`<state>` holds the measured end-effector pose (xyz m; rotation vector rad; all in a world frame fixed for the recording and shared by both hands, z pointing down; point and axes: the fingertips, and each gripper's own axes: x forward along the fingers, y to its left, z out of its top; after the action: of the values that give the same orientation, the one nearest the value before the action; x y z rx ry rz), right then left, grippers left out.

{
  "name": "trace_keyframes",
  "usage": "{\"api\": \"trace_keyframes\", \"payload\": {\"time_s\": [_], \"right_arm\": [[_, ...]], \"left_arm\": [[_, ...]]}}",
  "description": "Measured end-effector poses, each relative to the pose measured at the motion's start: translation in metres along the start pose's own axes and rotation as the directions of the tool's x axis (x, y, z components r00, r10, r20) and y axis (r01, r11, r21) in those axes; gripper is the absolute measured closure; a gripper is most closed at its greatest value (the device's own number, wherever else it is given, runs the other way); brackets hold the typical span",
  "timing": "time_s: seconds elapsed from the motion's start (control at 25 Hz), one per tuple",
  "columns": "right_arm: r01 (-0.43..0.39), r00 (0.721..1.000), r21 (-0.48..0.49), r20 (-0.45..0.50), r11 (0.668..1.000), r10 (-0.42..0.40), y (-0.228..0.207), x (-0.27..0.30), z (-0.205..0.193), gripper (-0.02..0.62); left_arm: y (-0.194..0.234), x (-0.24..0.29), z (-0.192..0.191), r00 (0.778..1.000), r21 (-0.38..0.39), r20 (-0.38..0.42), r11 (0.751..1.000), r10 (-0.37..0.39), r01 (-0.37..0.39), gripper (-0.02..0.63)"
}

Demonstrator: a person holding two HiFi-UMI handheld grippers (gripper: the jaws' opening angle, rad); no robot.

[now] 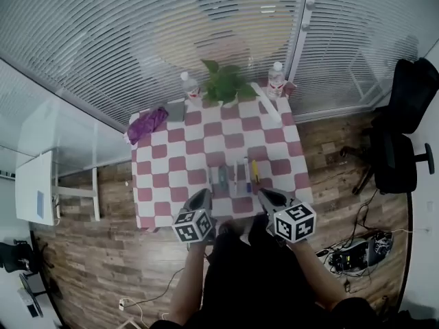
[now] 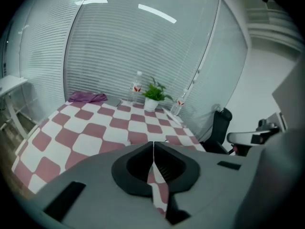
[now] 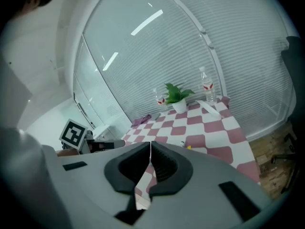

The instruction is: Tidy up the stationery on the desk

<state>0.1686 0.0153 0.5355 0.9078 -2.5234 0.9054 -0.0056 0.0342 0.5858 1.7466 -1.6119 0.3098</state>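
Note:
Several pens and small stationery pieces (image 1: 233, 177) lie side by side near the front edge of the red-and-white checked table (image 1: 171, 177); a yellow pen (image 1: 255, 171) is the rightmost. My left gripper (image 1: 204, 197) hangs over the front edge just left of the row, and my right gripper (image 1: 266, 197) just right of it. In the left gripper view the left gripper (image 2: 153, 146) has its jaws pressed together with nothing between them. The right gripper (image 3: 150, 146) in its own view is likewise shut and empty, with a bit of the yellow pen (image 3: 189, 147) showing past it.
At the table's far edge stand a potted plant (image 1: 225, 84), two water bottles (image 1: 190, 86) (image 1: 276, 78), a purple cloth (image 1: 146, 124) and a white strip (image 1: 267, 103). A black office chair (image 1: 401, 136) is to the right, a white side desk (image 1: 36, 187) to the left, and cables (image 1: 357, 252) on the floor.

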Motion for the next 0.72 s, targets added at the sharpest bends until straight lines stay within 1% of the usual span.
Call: {"api": "trace_keyframes", "payload": {"time_s": [0.04,0.12,0.28,0.44,0.56,0.64,0.72], "right_arm": [[-0.012,1.000,-0.009,0.028,1.000,0.012,0.004,-0.002,0.008,0.569],[-0.022,0.996,-0.047,0.081,0.999,0.026,0.014,-0.006,0.026,0.569],[-0.041,0.981,-0.110,0.187,0.993,0.061,0.044,-0.024,0.057,0.569],[-0.027,0.956,-0.177,0.282,0.984,0.077,0.075,-0.047,0.082,0.574],[-0.012,0.943,-0.210,0.324,0.978,0.081,0.101,-0.060,0.087,0.574],[0.009,0.939,-0.247,0.335,0.969,0.077,0.118,-0.067,0.085,0.574],[0.038,0.936,-0.269,0.347,0.962,0.060,0.131,-0.072,0.082,0.574]], "left_arm": [[-0.007,-0.011,0.012,0.999,0.010,0.035,0.999,-0.041,0.040,0.569],[-0.018,-0.036,0.035,0.989,0.056,0.096,0.992,-0.115,0.110,0.571],[-0.029,-0.093,0.073,0.961,0.176,0.172,0.966,-0.217,0.187,0.572],[-0.032,-0.140,0.105,0.927,0.303,0.225,0.926,-0.301,0.227,0.572],[-0.030,-0.166,0.118,0.898,0.354,0.256,0.899,-0.359,0.258,0.572],[-0.026,-0.180,0.116,0.887,0.393,0.260,0.881,-0.381,0.263,0.572],[-0.020,-0.188,0.111,0.884,0.414,0.250,0.869,-0.394,0.271,0.572]]}}
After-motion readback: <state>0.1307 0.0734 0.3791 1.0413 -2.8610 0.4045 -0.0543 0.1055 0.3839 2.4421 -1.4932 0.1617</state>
